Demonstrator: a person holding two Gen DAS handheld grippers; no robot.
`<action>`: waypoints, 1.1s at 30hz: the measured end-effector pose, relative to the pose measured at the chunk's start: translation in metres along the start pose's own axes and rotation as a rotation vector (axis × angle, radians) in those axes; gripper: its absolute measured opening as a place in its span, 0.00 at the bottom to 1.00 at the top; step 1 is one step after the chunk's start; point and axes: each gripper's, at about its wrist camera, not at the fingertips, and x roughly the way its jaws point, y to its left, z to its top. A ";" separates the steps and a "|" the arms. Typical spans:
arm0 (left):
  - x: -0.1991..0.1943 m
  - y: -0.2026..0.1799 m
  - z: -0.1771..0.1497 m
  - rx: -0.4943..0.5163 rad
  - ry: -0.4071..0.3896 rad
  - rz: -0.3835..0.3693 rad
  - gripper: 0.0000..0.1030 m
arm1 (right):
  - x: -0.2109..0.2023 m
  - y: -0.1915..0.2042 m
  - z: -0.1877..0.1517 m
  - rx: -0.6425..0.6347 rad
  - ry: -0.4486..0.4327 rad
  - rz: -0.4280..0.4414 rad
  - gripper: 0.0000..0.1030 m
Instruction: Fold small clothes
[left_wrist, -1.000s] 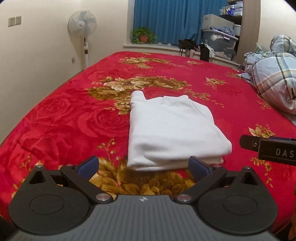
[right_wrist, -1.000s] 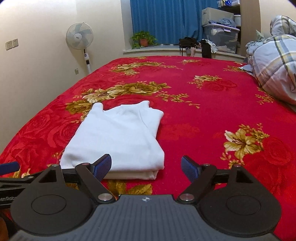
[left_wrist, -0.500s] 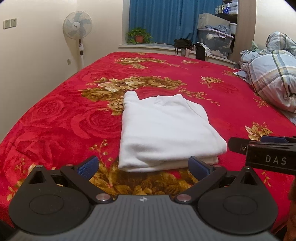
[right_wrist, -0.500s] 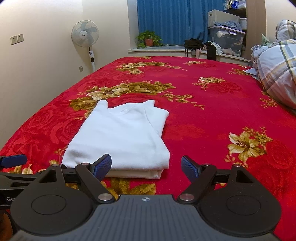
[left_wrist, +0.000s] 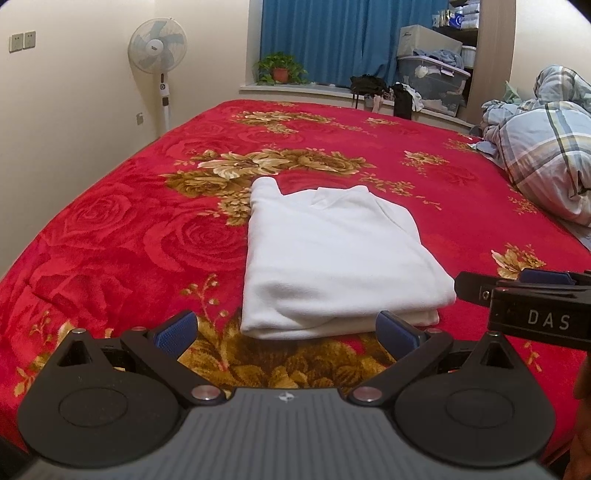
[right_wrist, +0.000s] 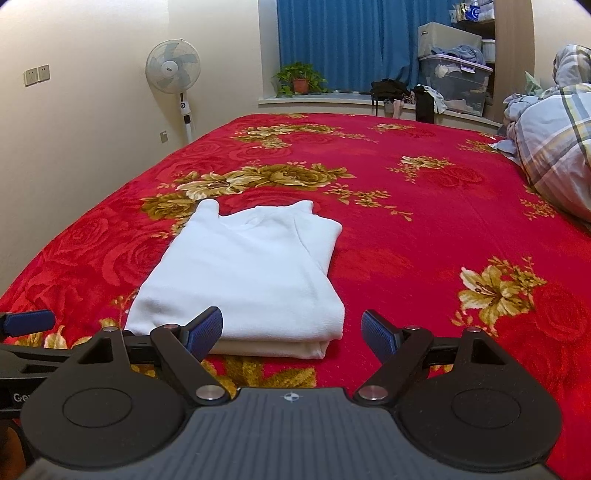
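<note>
Red plush bedding with gold flowers fills both wrist views and serves as the work surface, broad and flat enough for a garment to be laid out and squared up on it. Nearest the cameras, the left gripper and the right gripper hover low over the near edge of the bed, each with its blue-padded jaws spread wide and nothing between them. In the left view the right tool pokes in from the right side, so the two are held side by side, level with each other.

Just beyond the fingertips lies the white garment, folded into a compact rectangle of several layers, its thick folded edge facing the grippers. In the left view it sits centred between the jaws, slightly ahead of them; in the right view it lies toward the left jaw, whose pad overlaps the near edge in the picture, though contact cannot be confirmed. The folding looks essentially complete, and the grippers seem placed clear of it so as not to disturb the stack.

Farther off, a plaid quilt is bunched at the right side of the bed, a standing fan is by the wall, and blue curtains hang behind a potted plant
</note>
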 end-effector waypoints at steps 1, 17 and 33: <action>0.000 0.000 0.000 0.000 -0.001 -0.001 1.00 | 0.000 0.001 0.000 -0.002 0.002 -0.001 0.81; 0.004 0.001 -0.002 -0.004 0.012 -0.005 1.00 | 0.003 0.000 -0.004 -0.011 0.007 -0.004 0.81; 0.005 0.002 -0.001 -0.007 0.014 -0.007 1.00 | 0.004 -0.001 -0.004 -0.015 0.007 -0.003 0.81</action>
